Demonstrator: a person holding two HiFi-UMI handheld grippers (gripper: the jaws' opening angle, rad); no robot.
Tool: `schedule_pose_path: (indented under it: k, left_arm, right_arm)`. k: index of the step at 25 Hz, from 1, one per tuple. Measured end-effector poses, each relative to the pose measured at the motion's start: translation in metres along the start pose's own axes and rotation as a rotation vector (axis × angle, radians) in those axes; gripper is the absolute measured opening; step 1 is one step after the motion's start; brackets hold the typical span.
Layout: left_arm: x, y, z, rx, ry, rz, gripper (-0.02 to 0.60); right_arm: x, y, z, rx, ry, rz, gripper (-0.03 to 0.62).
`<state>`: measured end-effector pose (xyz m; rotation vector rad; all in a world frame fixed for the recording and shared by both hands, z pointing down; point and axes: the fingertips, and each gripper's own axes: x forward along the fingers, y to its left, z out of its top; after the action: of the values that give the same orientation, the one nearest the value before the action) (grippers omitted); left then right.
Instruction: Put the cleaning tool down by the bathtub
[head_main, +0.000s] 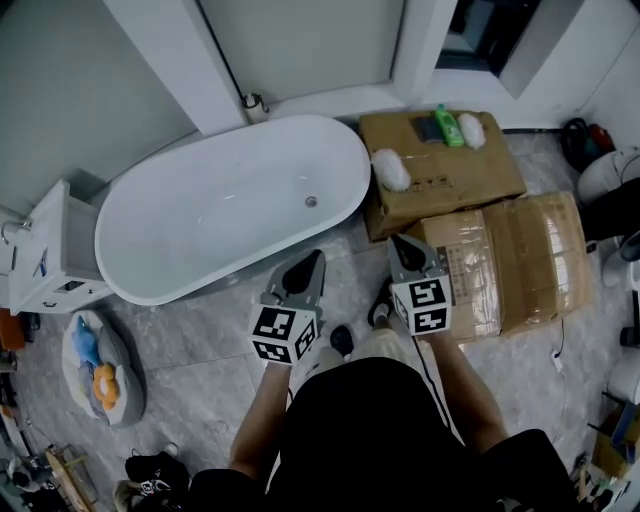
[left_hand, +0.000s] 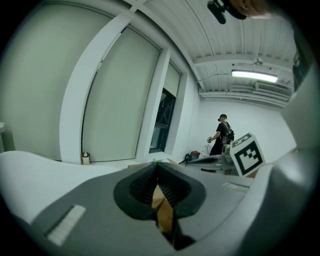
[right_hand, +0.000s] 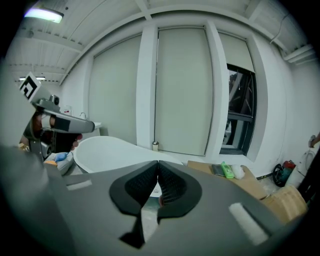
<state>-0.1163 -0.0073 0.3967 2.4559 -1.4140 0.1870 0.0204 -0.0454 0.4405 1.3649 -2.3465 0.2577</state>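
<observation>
Evidently the job was all but done in the head view: a white fluffy thing, most likely the cleaning tool (head_main: 392, 170), lay on the corner of a flat cardboard box (head_main: 440, 185), just beside the rounded end of the white bathtub (head_main: 220, 215). Neither tool touched it. That spot probably kept it within reach of the tub yet off the floor (head_main: 200, 340). The left tool (head_main: 314, 260) and right tool (head_main: 398, 243) were held side by side in front of the person, apart from the box, both pinched closed. A second white pad (head_main: 471, 130) and a green bottle (head_main: 447, 127) sat further back on the same box. The floor was grey marbled tile, crowded at its edges by a white cabinet (head_main: 50, 250) and shoes (head_main: 155, 465).

From the left gripper view, the jaws met at their tips with nothing between them; only brown cardboard showed through the slot behind. Tall frosted panes (left_hand: 115, 100), a strip light (left_hand: 254, 76) and a distant person (left_hand: 221, 134) filled the room.

From the right gripper view, the jaws were likewise closed and empty, aimed over the tub toward the panes, which suited a hand with nothing left to carry.
</observation>
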Motion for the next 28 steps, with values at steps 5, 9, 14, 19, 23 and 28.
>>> schedule_pose_path:
  k: [5,9,14,19,23,28]
  left_arm:
    - [-0.003,-0.004,0.007,0.014,-0.001,-0.022,-0.002]
    - [-0.004,-0.007,0.016,0.022,-0.017,-0.023,-0.002]
    - [-0.007,-0.010,0.027,0.029,-0.041,-0.015,-0.002]
    - [-0.013,-0.019,0.037,0.038,-0.059,-0.025,-0.003]
    - [-0.013,-0.026,0.043,0.045,-0.064,-0.032,-0.003]
    - [-0.014,-0.033,0.047,0.052,-0.067,-0.045,-0.003]
  right_arm:
    - [-0.022,0.016,0.024,0.037,-0.047,0.031,0.009]
    - [-0.035,0.023,0.039,0.046,-0.069,0.062,0.009]
    - [-0.054,0.031,0.063,0.038,-0.119,0.092,0.008]
    - [-0.071,0.034,0.086,0.034,-0.175,0.107,0.008]
    - [-0.076,0.034,0.093,0.030,-0.195,0.112,0.008]
    - [-0.079,0.038,0.092,0.024,-0.195,0.121,0.008]
